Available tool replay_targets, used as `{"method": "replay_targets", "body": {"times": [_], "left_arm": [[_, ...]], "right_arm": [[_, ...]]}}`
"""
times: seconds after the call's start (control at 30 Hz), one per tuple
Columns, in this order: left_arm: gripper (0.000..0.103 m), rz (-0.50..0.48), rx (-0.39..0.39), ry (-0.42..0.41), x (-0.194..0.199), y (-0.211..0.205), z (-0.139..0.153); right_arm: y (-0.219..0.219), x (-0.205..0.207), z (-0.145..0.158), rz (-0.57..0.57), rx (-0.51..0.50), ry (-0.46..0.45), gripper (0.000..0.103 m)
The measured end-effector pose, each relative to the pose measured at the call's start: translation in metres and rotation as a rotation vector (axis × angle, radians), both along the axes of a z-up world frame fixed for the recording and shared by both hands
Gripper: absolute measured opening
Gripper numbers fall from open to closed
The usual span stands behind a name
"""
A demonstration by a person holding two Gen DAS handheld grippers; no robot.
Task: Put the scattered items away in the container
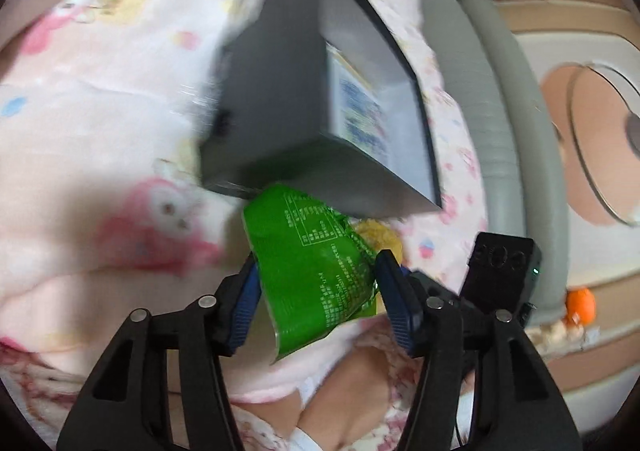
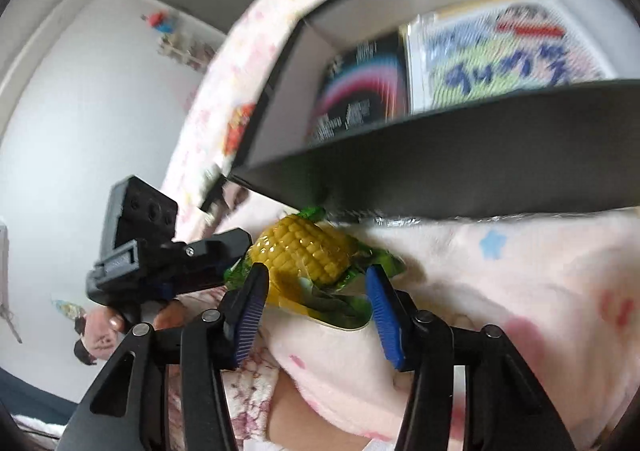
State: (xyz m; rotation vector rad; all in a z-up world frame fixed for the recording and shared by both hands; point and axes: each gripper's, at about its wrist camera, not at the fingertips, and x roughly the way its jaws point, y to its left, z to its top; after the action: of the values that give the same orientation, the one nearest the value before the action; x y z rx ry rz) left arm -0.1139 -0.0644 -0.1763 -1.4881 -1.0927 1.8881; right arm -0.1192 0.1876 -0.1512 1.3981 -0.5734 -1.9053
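- Two wrist views show one scene on a pink blanket (image 1: 100,99) printed with cartoon characters; we describe each from left to right.
- Left wrist view, far left: the blanket fills this side, blurred.
- Left wrist view, centre: our left gripper (image 1: 316,275) has its blue-padded jaws spread wide, one on each side of a green snack packet (image 1: 312,263). We cannot tell whether the pads touch the packet, which lies on the blanket.
- Just above the packet sits a dark grey box (image 1: 280,99), the container, tilted with its opening facing right. The packet's upper edge reaches the box's lower corner. A printed packet (image 1: 360,107) shows inside the box.
- Left wrist view, right: the other gripper's black body (image 1: 500,271) appears beside the blanket's edge, then a grey padded rim (image 1: 480,91) and a beige patterned floor mat (image 1: 580,31).
- Right wrist view, left: a white wall, and the left gripper's black body (image 2: 140,247) held in a hand (image 2: 164,317).
- Right wrist view, centre: our right gripper (image 2: 316,291) is also wide open, its jaws flanking the same packet, here showing a yellow corn cob (image 2: 308,251) through clear wrapping. Contact is unclear.
- Right wrist view, right: the box's open interior holds a dark packet (image 2: 360,91) and a colourful packet (image 2: 500,55).
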Motion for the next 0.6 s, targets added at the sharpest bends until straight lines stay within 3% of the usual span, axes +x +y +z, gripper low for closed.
{"method": "replay_targets", "body": {"times": [0.13, 0.23, 0.33, 0.4, 0.47, 0.53, 0.6], "left_arm": [[0.056, -0.044, -0.049, -0.017, -0.019, 0.005, -0.003], [0.051, -0.047, -0.072, 0.003, -0.018, 0.012, 0.001], [0.05, -0.052, -0.03, 0.038, -0.014, 0.006, 0.01], [0.049, -0.099, 0.035, 0.061, -0.006, 0.008, 0.016], [0.049, -0.136, -0.041, 0.096, -0.002, 0.018, 0.024], [0.048, -0.163, -0.092, 0.105, 0.0, 0.028, 0.025], [0.048, -0.15, -0.112, 0.075, -0.001, 0.028, 0.021]], "right_arm": [[0.026, 0.012, -0.001, -0.084, -0.033, -0.019, 0.045], [0.016, 0.012, -0.008, -0.055, 0.033, -0.053, 0.046], [0.002, 0.01, -0.004, -0.016, 0.07, -0.014, 0.046], [0.003, 0.009, 0.002, 0.005, -0.007, -0.005, 0.042], [0.004, 0.01, 0.012, 0.032, -0.104, 0.023, 0.04], [0.003, 0.014, 0.017, 0.022, -0.061, 0.076, 0.04], [0.005, 0.012, 0.007, -0.006, -0.019, 0.044, 0.04]]}}
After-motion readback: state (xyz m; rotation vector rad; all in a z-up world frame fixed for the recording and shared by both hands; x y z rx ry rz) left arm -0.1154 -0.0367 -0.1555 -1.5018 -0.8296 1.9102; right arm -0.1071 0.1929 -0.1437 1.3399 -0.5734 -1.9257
